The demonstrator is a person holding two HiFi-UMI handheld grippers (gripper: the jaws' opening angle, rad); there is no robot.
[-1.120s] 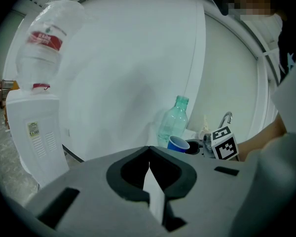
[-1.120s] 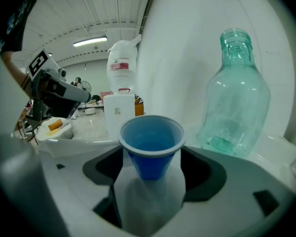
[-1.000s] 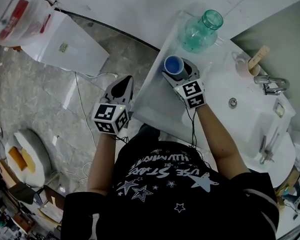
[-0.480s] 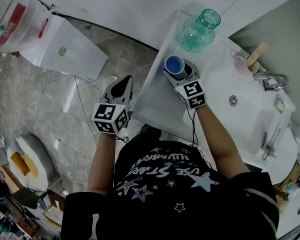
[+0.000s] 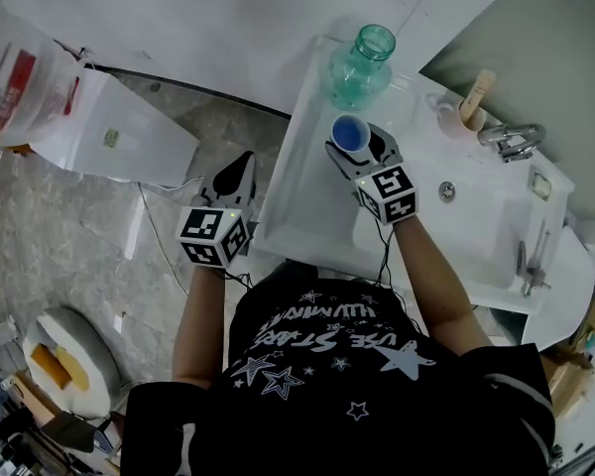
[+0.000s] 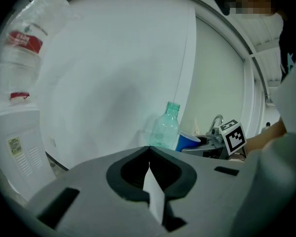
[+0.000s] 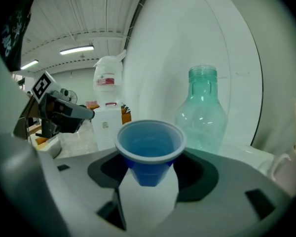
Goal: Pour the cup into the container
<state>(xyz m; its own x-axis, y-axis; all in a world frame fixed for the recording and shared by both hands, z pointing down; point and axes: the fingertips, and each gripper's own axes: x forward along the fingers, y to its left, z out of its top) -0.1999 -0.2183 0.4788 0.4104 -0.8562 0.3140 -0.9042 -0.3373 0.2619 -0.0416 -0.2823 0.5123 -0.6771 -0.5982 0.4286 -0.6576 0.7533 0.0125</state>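
Note:
A blue plastic cup (image 5: pixel 350 133) stands upright near the left end of the white sink counter (image 5: pixel 302 201), with clear liquid in it (image 7: pixel 149 147). My right gripper (image 5: pixel 364 149) is shut on the cup, its jaws pressing both sides of the cup's lower body (image 7: pixel 149 174). Just beyond the cup stands an open-necked, clear green bottle (image 5: pixel 358 63), also seen in the right gripper view (image 7: pixel 202 113). My left gripper (image 5: pixel 240 172) hangs off the counter's left edge over the floor, shut and empty (image 6: pixel 148 149). From there the bottle (image 6: pixel 166 127) and cup (image 6: pixel 189 141) show to the right.
A basin with a drain (image 5: pixel 446 190) and a chrome tap (image 5: pixel 511 139) lies right of the cup. A pale mug holding a wooden handle (image 5: pixel 461 115) stands by the tap. On the floor at left is a white box-shaped unit (image 5: pixel 119 132) with a plastic bag on it.
The head view has swung, so the counter sits further left in the frame. The right gripper and cup now stand a little closer to the bottle. The left gripper has hardly moved.

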